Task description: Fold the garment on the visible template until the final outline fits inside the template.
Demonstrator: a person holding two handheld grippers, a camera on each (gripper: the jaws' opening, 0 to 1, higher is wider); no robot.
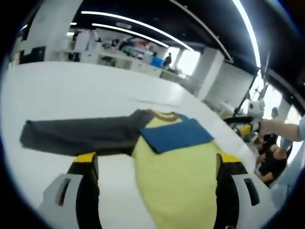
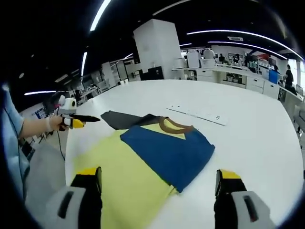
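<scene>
Left gripper (image 1: 155, 167) wide open, right gripper (image 2: 159, 183) wide open, both above garment (image 2: 143, 157), holding nothing

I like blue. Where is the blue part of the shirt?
In the right gripper view, the blue sleeve lies folded across the yellow shirt body, just below the brown collar.

Counted: one garment (image 2: 143, 162) on one white table (image 2: 248, 138); one flat strip (image 2: 198, 113) at its twelve o'clock; two grippers, left gripper (image 1: 155, 167) and right gripper (image 2: 159, 183).

Matt cloth garment (image 2: 157, 157) (soft-looking) on a smooth white table (image 2: 248, 138).
</scene>
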